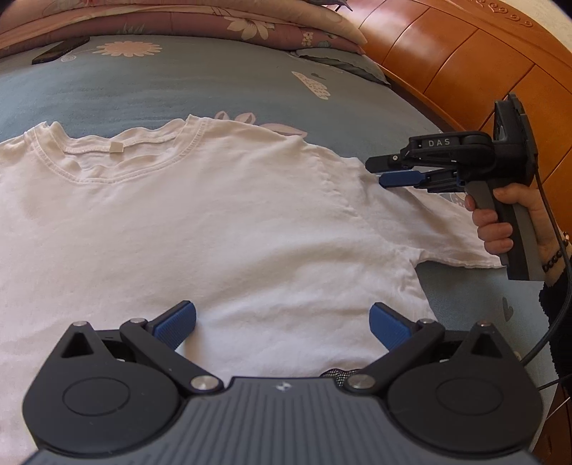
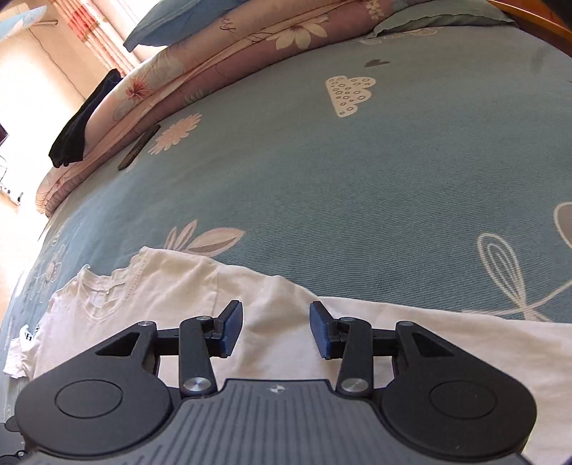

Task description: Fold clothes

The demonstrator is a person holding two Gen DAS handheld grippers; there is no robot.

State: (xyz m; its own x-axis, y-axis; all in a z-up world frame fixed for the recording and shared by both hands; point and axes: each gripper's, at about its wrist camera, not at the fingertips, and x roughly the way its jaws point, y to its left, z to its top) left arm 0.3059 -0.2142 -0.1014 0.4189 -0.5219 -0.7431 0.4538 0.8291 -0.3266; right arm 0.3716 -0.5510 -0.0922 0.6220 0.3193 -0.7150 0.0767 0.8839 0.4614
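Observation:
A white T-shirt point(image 1: 214, 214) lies flat on the blue bedsheet point(image 1: 178, 86), its collar point(image 1: 118, 168) toward the far side. My left gripper point(image 1: 282, 327) hovers over the shirt's lower body, jaws wide open and holding nothing. My right gripper point(image 1: 375, 171), held by a hand point(image 1: 500, 221), is at the shirt's right shoulder, near the sleeve point(image 1: 447, 229). In the right wrist view, the right gripper point(image 2: 275, 329) is open above the shirt point(image 2: 171, 297), with only the cloth below showing between its blue pads point(image 2: 232, 329).
A dark phone point(image 1: 59, 50) lies on the sheet near a folded pink floral quilt point(image 1: 214, 21). A wooden headboard point(image 1: 464, 53) runs along the right side. A dark garment point(image 2: 82, 121) hangs over the quilt's end point(image 2: 214, 64). Bare sheet point(image 2: 357, 179) stretches beyond the shirt.

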